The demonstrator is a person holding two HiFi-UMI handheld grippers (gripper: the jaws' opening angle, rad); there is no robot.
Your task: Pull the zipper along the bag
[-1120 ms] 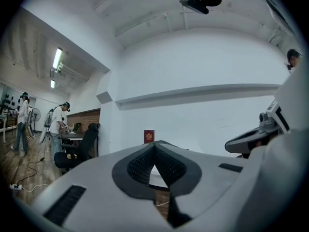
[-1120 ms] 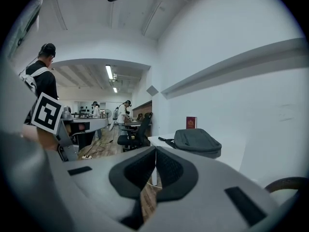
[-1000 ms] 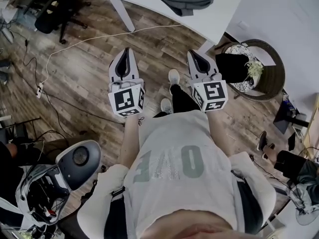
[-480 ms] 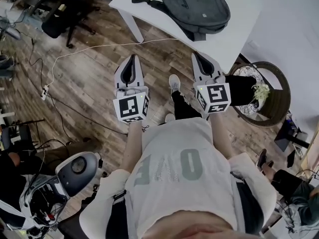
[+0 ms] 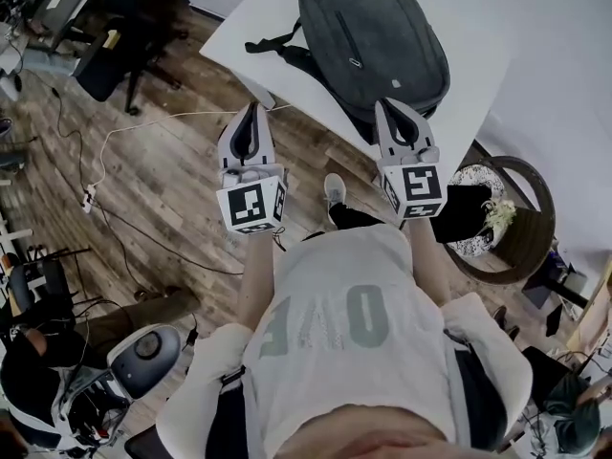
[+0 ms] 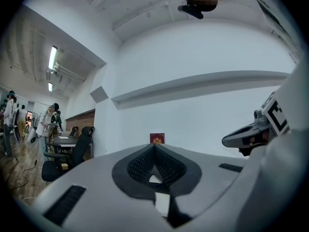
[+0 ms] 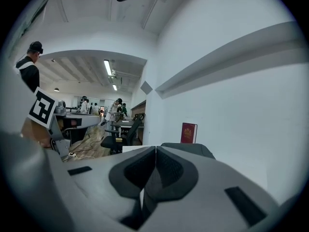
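A dark grey backpack [image 5: 378, 46] lies flat on a white table [image 5: 277, 36] at the top of the head view, straps trailing to its left. My left gripper [image 5: 251, 108] is held over the wooden floor just short of the table's near edge, shut and empty. My right gripper [image 5: 387, 105] is also shut and empty, its tips over the backpack's near edge. In the right gripper view the jaws [image 7: 155, 148] meet, with the top of the backpack [image 7: 193, 149] just behind them. In the left gripper view the jaws [image 6: 154, 146] are closed too, and the right gripper [image 6: 251, 135] shows at right.
A black office chair [image 5: 115, 51] stands at the far left and a white cable [image 5: 143, 122] runs over the floor. A round wicker stand with a plant [image 5: 512, 208] is at the right. A grey machine [image 5: 143, 352] sits at lower left. A red booklet [image 7: 188, 132] leans on the wall.
The person has stepped toward the table, so the backpack and table now fill more of the head view. Both grippers have moved forward with them and stayed shut.
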